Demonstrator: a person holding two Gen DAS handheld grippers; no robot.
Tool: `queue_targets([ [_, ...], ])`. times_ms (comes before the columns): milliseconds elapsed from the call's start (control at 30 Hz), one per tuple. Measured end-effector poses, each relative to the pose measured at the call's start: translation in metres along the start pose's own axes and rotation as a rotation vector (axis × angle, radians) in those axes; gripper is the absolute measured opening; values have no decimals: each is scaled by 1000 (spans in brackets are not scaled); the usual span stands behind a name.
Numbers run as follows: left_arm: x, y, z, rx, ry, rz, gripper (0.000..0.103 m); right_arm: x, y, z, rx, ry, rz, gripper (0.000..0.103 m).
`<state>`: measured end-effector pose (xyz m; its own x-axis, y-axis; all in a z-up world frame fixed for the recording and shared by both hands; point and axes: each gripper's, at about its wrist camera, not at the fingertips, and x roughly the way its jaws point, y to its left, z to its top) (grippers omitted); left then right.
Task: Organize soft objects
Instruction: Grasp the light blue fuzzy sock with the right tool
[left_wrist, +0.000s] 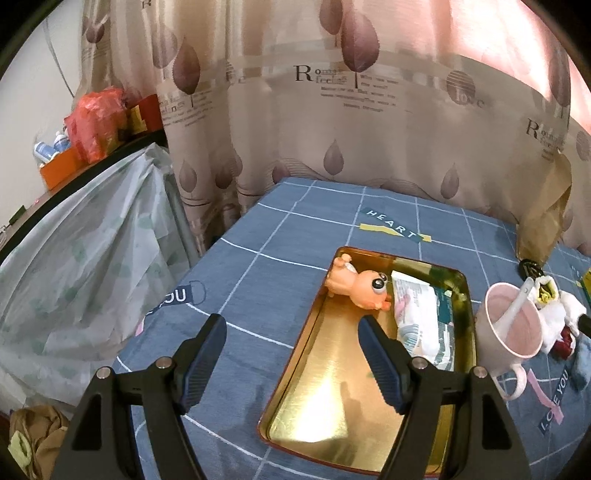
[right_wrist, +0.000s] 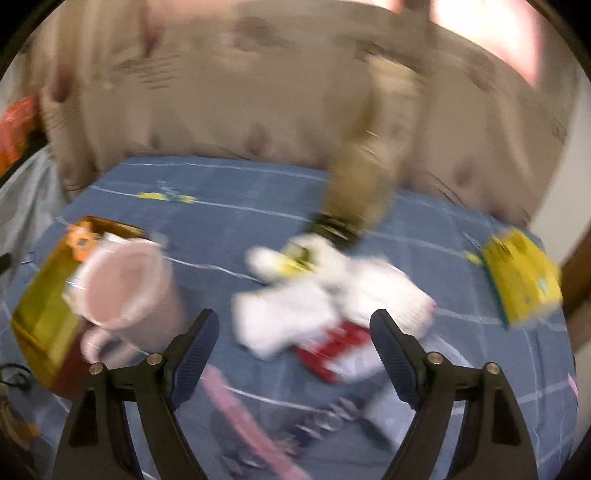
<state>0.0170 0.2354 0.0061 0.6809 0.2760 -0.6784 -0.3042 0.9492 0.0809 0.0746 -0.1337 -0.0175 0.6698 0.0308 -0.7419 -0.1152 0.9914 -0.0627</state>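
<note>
The left tool (left_wrist: 291, 345) stands wide open and holds nothing; it hangs above the near end of the gold tray (left_wrist: 466, 295), one finger over the blue checked cloth (left_wrist: 288, 229), the other over the tray floor. The right tool (right_wrist: 294, 339) is likewise spread wide and empty, aimed at the white plush toy (right_wrist: 295, 310), which lies on the cloth just ahead of its fingers. The right view is heavily motion-blurred, so detail there is limited.

Location of task items: the white plush toy, with a red part at its lower end, lies just beside the pink mug (left_wrist: 509, 325). An orange squishy toy (left_wrist: 360, 290) already lies at the far end of the tray, next to a flat printed packet (left_wrist: 424, 317).

Handling, as judged: the plush appears light, limp and compressible. It should deform rather than slip, and is unlikely to be damaged. A pinch across the thick white body looks safer than on a limb, which may stretch and let the toy swing. The mug, with a white spoon (left_wrist: 519, 302) in it, is rigid, looks breakable and stands close; a careless approach could knock it.

Legible writing: the cloth reads "HEART", "YOU" and "LOVE YOU"; the curtain (left_wrist: 332, 110) shows a large "R" and "love", smaller lines unreadable. Print on the packet and on the yellow box (right_wrist: 522, 273) cannot be read.
</note>
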Motion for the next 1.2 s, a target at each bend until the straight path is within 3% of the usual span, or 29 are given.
queue_targets([
  [333, -6, -23, -3, 54, -3, -60, 76, 29, -90, -48, 188, 145, -103, 82],
  [533, -18, -45, -3, 103, -24, -110, 76, 51, -102, -56, 226, 184, -97, 82],
  [700, -35, -74, -3, 158, -40, -201, 76, 74, -100, -58, 219, 204, -127, 83],
  [900, -48, -124, -3, 255, -50, -286, 76, 80, -100, -55, 181, 173, -142, 83],
  [1200, -49, -217, -19, 424, 8, -468, 76, 72, -112, -58, 164, 154, -136, 47],
])
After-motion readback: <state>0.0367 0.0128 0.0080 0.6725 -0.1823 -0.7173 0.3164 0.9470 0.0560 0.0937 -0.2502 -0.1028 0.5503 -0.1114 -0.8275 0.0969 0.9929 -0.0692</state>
